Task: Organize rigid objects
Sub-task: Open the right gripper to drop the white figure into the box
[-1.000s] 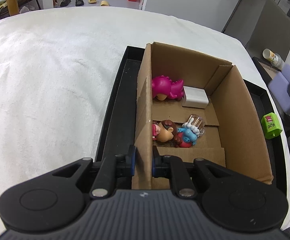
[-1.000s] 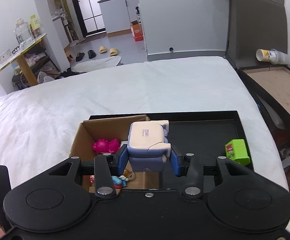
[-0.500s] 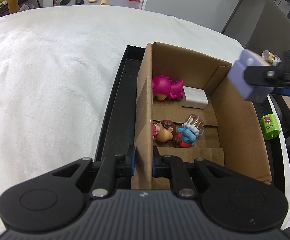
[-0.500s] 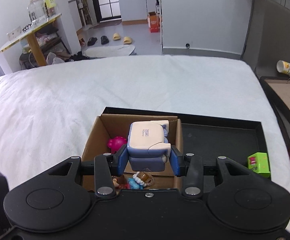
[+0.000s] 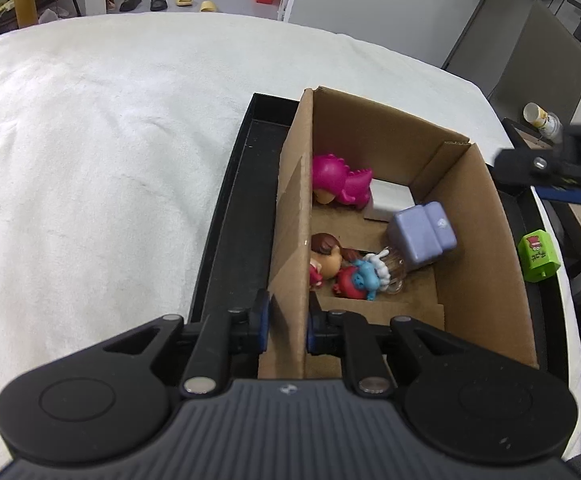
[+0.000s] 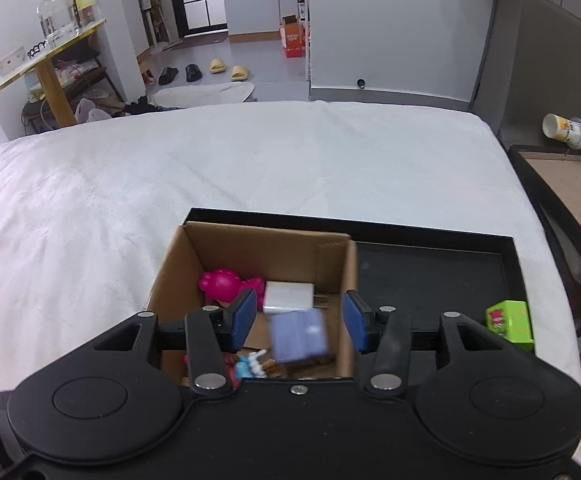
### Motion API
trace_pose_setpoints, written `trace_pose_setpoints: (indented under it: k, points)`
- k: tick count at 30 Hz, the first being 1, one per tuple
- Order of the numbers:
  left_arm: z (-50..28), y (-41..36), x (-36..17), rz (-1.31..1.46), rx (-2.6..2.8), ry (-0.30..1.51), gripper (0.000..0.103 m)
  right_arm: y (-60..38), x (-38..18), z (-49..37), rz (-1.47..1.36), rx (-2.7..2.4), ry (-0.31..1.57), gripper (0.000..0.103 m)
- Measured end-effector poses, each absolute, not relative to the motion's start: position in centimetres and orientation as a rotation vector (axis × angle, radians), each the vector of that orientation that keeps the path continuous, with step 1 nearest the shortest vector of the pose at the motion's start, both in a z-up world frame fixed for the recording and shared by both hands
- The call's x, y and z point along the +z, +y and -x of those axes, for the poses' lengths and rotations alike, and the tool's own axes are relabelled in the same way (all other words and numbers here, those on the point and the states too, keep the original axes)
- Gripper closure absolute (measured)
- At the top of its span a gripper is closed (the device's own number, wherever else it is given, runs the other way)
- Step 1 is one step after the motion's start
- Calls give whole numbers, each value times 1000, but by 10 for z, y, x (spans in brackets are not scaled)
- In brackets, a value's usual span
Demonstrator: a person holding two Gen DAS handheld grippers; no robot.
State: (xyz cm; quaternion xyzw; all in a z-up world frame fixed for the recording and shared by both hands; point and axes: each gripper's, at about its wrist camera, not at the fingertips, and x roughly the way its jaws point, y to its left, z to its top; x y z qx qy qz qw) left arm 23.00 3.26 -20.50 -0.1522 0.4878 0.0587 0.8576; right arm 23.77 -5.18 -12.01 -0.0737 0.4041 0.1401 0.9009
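Now the white bed cover (image 6: 250, 168) spreads far ahead of both tongs and to their left. On it lies the black tray (image 6: 430, 272), and the cardboard box (image 5: 482, 240) stands in the tray's left part. The left gripper (image 5: 286, 322) is closed on the near left wall of this box, one blue pad on each side of the cardboard. The right gripper (image 6: 298, 320) is above the box; its jaws have just been opening, and the pads touch nothing. Between and below them the lilac block (image 6: 299, 336) is free, blurred in the right wrist view; in the left wrist view it is inside the box, tilted, ahead and to the right of the left gripper, touching the clear small bottle (image 5: 392, 270). Farther in the box are the pink dinosaur (image 5: 340, 180) and the white charger (image 5: 390, 200); nearer to the left gripper are the small figures (image 5: 346, 268). The green cube (image 6: 510, 324) stands in the tray, right of the right gripper.
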Motion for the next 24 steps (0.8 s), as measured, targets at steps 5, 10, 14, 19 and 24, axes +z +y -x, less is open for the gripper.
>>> trace_pose_setpoints:
  k: [5,10,14,19,24]
  points:
    - [-230,32,-205,316,124,1025,87,-72,-112,-231,112,272,832,51]
    - [-230,32,-205,310,128,1023,87,-89,-106,-229,98,257,826,47]
    - [-230,32,-205,309,130,1023,87,-106,-105,-229,85,237,833,43]
    - [-230,31,-204,308,135,1023,88,-130,-109,-227,71,214,831,35]
    - [-230,30,-204,299,139,1021,88,-154,-116,-226,47,190,818,35]
